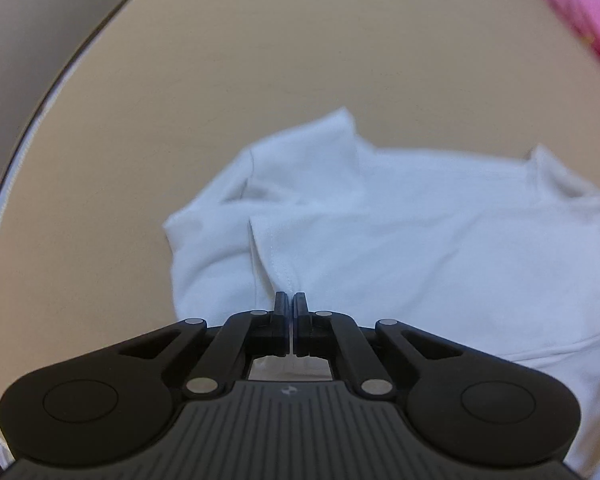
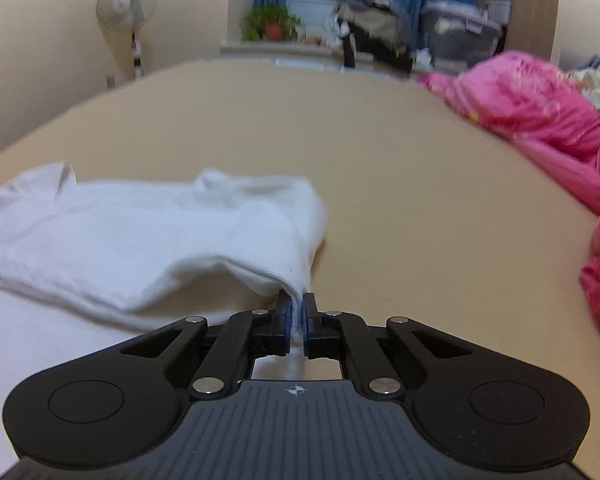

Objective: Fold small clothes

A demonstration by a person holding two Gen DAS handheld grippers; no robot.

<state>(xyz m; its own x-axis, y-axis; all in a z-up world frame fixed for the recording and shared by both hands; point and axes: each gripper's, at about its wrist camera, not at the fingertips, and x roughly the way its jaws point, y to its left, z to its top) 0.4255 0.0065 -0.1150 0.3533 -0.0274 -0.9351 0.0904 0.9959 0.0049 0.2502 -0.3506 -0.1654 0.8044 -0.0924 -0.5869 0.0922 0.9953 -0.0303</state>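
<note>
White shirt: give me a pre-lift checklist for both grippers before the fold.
1. Left gripper shut on the white shirt: ok, fingers closed with a hemmed edge running between them.
2. Right gripper shut on the shirt: ok, white fabric is pinched between the blue pads.
3. Both grips on matching corners: cannot tell, neither view shows the whole shirt.
4. Shirt lying flat: not ok, it is bunched and creased near both grips.
5. Tan surface ahead free for the fold: ok.
6. Pink bedding apart from the shirt: ok, it lies off to the right.
</note>
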